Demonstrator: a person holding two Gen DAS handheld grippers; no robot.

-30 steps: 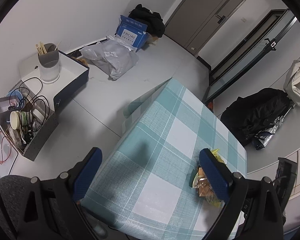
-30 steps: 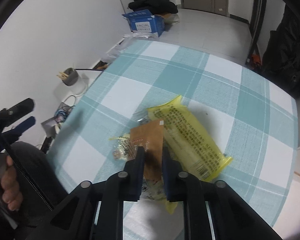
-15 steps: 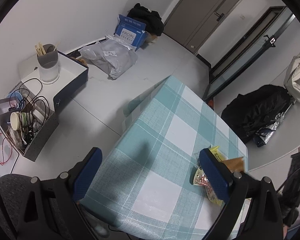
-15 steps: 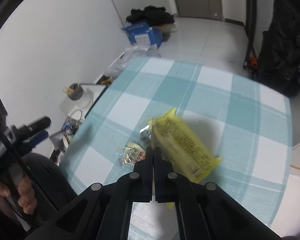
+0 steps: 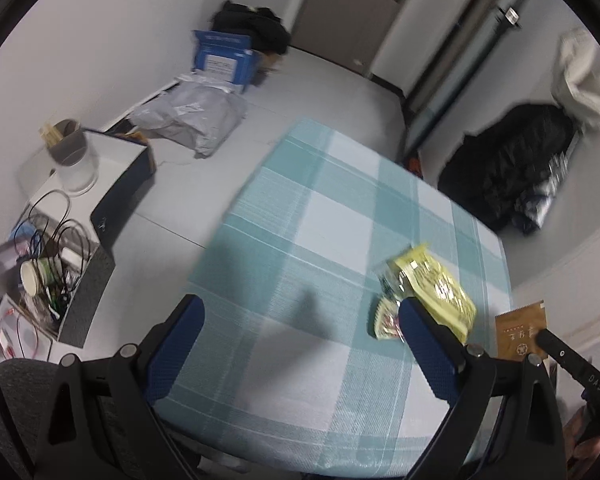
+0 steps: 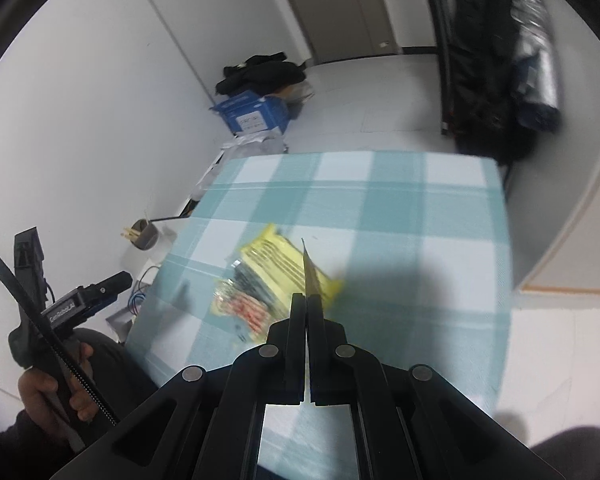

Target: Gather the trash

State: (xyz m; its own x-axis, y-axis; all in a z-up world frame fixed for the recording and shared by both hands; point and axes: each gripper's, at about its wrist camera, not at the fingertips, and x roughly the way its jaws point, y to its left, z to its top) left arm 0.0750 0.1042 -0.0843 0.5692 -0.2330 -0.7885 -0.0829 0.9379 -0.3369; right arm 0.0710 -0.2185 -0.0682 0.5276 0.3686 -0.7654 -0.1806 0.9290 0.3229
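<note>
My right gripper (image 6: 307, 300) is shut on a flat brown packet (image 6: 309, 276), seen edge-on and lifted above the table; it also shows in the left wrist view (image 5: 520, 330) at the table's right edge. A yellow wrapper (image 6: 286, 266) (image 5: 434, 286) and a clear wrapper with red print (image 6: 242, 308) (image 5: 386, 320) lie on the teal checked tablecloth (image 6: 400, 216) (image 5: 300, 240). My left gripper (image 5: 300, 320) is open and empty above the table's near left part, its right finger (image 5: 424, 344) beside the wrappers.
On the floor at left are open boxes with cables and a paper cup (image 5: 40, 276), a grey holder on a white box (image 5: 70, 148), a grey mail bag (image 5: 196, 120) and a blue box (image 5: 224, 58). Dark bags (image 5: 508, 164) lie at the right wall.
My right gripper closed on the brown packet and lifted it off the pile, up and toward the table's right edge. My left gripper shifted right over the table.
</note>
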